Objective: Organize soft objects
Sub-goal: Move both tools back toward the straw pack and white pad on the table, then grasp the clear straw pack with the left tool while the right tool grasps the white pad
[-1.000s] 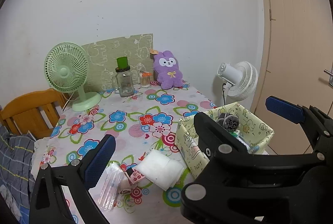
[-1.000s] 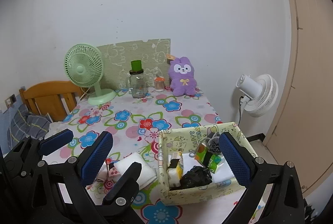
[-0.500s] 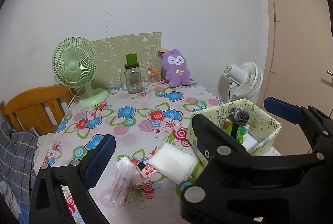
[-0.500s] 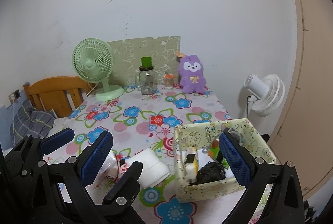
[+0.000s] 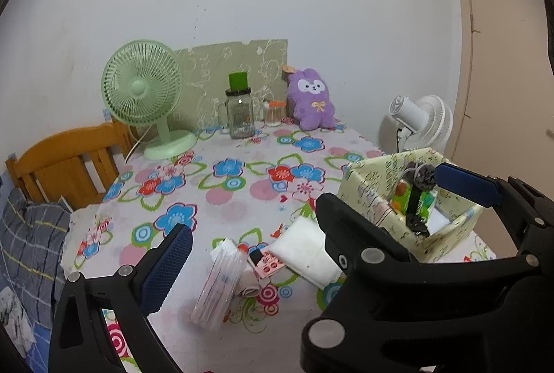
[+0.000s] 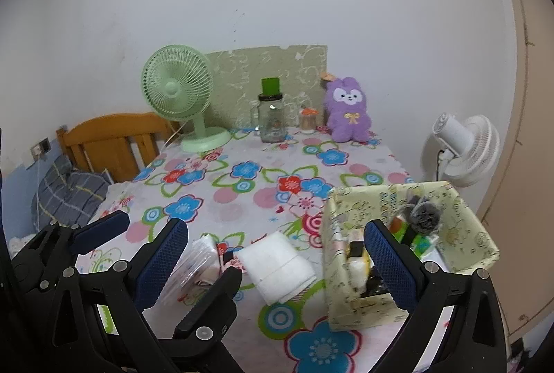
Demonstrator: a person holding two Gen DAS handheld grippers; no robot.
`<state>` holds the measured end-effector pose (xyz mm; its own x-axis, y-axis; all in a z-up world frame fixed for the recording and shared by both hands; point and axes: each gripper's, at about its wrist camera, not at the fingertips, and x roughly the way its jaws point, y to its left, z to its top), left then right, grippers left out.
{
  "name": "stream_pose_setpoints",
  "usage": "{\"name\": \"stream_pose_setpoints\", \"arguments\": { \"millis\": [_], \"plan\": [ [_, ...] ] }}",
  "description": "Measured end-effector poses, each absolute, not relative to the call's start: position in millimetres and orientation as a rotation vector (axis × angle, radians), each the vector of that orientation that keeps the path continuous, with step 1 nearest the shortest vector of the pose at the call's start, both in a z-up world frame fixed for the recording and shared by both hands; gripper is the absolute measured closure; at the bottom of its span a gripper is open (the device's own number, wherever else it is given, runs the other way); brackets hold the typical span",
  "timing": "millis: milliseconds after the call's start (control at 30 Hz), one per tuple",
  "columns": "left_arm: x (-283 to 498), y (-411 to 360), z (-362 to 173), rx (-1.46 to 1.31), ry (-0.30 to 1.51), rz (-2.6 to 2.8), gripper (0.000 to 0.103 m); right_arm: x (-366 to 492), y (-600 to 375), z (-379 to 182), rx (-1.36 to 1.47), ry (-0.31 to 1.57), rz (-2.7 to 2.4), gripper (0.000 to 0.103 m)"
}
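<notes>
Both grippers hang spread and empty above the floral tablecloth [image 6: 242, 200]: left gripper [image 5: 311, 220], right gripper [image 6: 277, 255]. We judge we are approaching a first pick. Next we should lower onto the folded white cloth [image 6: 277, 264], lying flat, pillowy, just beside the patterned fabric box [image 6: 477, 241], then carry it in.

Both grippers [image 6: 277, 255] farther back, lower.

Both wrist views look forward from above the near table [image 5: 242, 213] edge, probably side by side, sharing it.
</notes>
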<state>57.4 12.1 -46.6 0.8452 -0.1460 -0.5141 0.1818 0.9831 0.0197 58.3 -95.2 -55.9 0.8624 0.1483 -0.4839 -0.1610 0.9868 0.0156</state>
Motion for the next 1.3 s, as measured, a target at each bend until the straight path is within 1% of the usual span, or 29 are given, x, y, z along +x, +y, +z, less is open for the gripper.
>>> {"name": "stream_pose_setpoints", "arguments": {
  "millis": [367,500,733,833,967,1200,1300],
  "plan": [
    [67.6,31.7,-73.2,0.04,0.59,-0.138,0.001,74.2,-74.7,-82.1,-0.043,0.555,0.21,0.007],
    [72.2,36.3,-81.7,0.045,0.604,-0.12,0.001,80.6,-68.5,-89.4,-0.054,0.565,0.211,0.011],
    [81.1,46.1,-95.9,0.031,0.638,-0.107,0.002,93.7,-58.2,-104.4,-0.071,0.598,0.217,0.014],
    [85.0,49.3,-102.1,0.026,0.655,-0.102,0.004,98.5,-54.1,-110.5,-0.082,0.617,0.222,0.017],
    [89.7,53.5,-111.1,0.026,0.682,-0.093,0.01,105.3,-48.6,-120.5,-0.088,0.651,0.231,0.018],
    [100.3,63.5,-126.9,0.005,0.739,-0.073,0.024,117.1,-39.8,-135.9,-0.098,0.695,0.24,0.018],
    [104.4,65.7,-132.8,-0.003,0.759,-0.077,0.026,121.9,-37.6,-141.4,-0.098,0.714,0.243,0.019]
  ]
}}
